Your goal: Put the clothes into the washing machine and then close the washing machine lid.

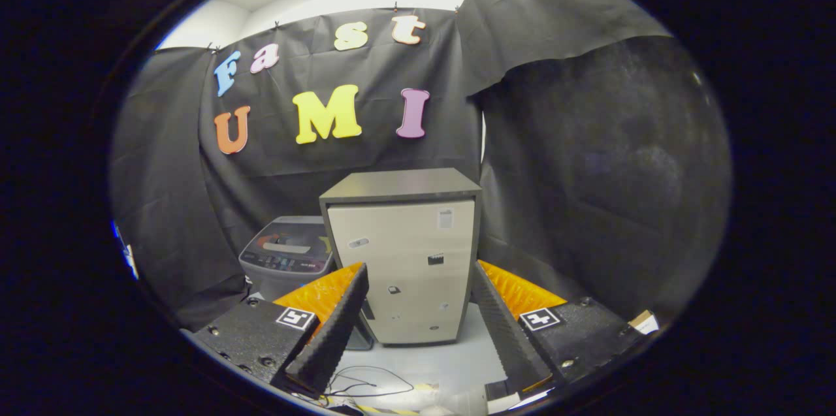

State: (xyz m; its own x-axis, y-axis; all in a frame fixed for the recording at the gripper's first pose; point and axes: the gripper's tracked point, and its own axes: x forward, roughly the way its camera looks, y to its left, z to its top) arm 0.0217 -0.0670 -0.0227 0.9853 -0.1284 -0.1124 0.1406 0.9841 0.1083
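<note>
Two fingers (339,324) of my claw (418,331) stand wide apart, gripping nothing, above a pale floor (450,364) where thin cables (366,383) lie. Beyond and between them: one beige cabinet (405,266) with a dark top, stickers on its front. Left of that cabinet, touching or just beside it: one grey washing machine (287,256), lid down; clothes not seen.

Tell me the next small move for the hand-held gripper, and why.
Probably swing toward the washing machine to look for the clothes. The hand-held gripper is open and holds nothing, and faces a beige cabinet standing beyond its fingers. The washing machine sits beside that cabinet with its lid seemingly down; no clothes can be made out.
</note>
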